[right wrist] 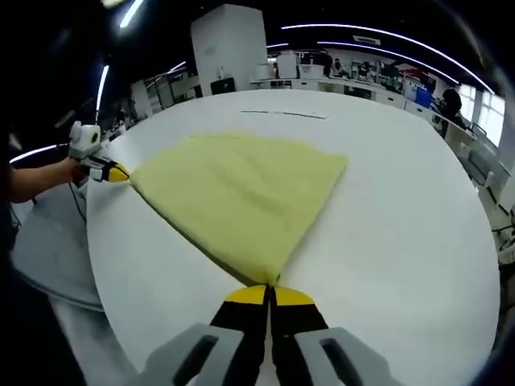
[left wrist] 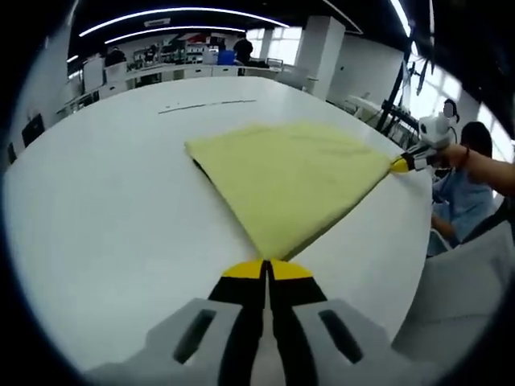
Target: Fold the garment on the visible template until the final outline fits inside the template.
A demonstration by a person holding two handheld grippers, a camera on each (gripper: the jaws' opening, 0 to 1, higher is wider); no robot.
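Fingers of the left gripper (left wrist: 266, 269) are pressed together, pinching one corner of the yellow garment (left wrist: 290, 173). The right gripper (right wrist: 269, 293) pinches another corner the same way, its fingers closed on the cloth. The garment lies spread between them, folded flat on the white desk (left wrist: 105, 209), a thin dark line (left wrist: 207, 105) beyond it.

One yellow cloth (left wrist: 286, 181) on one white table (left wrist: 105, 217); two grippers, the left gripper (left wrist: 266, 272) and right gripper (right wrist: 269, 291); one dark line (left wrist: 205, 105) near the table's far edge.
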